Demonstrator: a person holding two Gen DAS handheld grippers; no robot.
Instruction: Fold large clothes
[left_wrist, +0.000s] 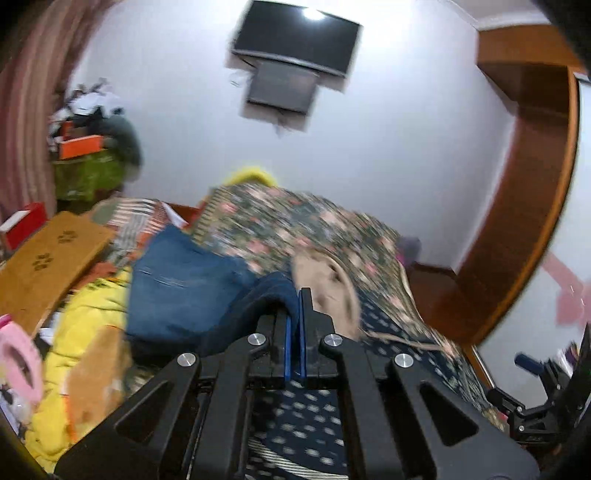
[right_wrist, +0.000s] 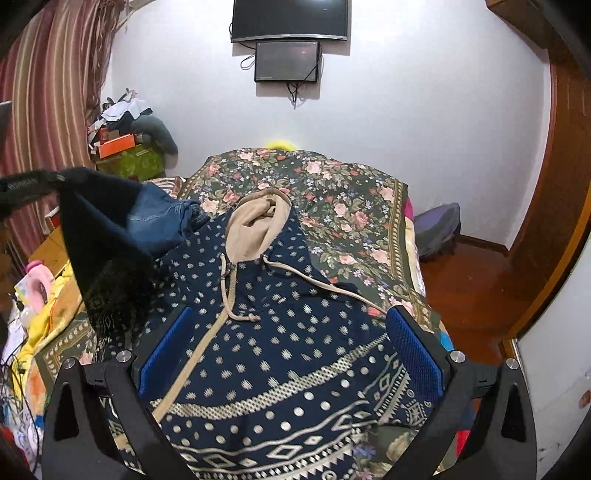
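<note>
Now, with the left gripper (left_wrist: 294, 295) clamped on the sleeve (right_wrist: 107, 236) at the bed's (right_wrist: 369, 206) left edge, carry it across the hoodie (right_wrist: 280, 343) lying mid-bed (cuff kept taut) while the right gripper (right_wrist: 291, 354), jaws wide and empty, steadies the chest.

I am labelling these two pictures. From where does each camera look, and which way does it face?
Left wrist: on the left gripper, facing down along its shut fingers, which pinch the hoodie's sleeve; the right gripper shows low right.
Right wrist: on the right gripper, facing down at the hoodie between open fingers; the left gripper lifts the sleeve at left.
Both share the bed, TV and jeans.
</note>
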